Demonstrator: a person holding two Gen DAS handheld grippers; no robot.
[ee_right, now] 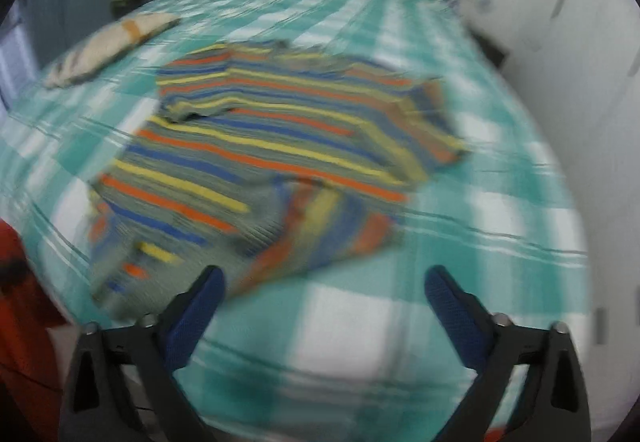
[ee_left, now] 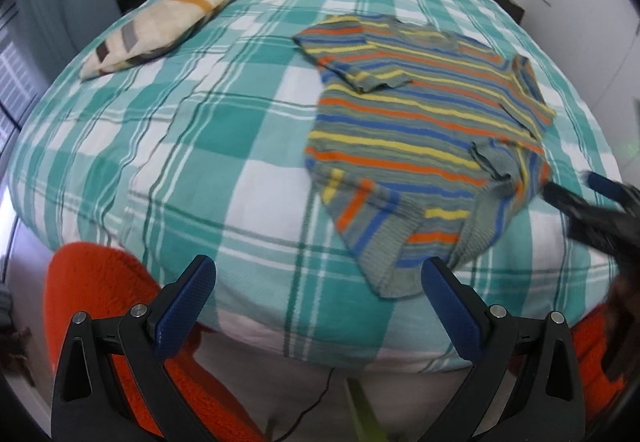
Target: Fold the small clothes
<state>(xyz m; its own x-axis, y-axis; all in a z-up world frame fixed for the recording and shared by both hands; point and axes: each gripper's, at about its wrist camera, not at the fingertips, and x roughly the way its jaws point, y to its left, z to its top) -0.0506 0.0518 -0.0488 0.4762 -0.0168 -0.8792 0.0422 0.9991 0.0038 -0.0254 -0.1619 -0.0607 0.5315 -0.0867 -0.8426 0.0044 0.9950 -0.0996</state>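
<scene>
One striped shirt is lying on the bed toward its near edge, hem rumpled, one sleeve folded in. One pillow is sitting near the far left edge. Two claws are hovering spread, gripping nothing: left claw, right claw.

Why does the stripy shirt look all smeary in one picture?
Right wrist view: motion blur smears the striped shirt and checked bedspread. Left wrist view: much sharper, the shirt's stripes crisp, though the fisheye bends the bed round.
</scene>
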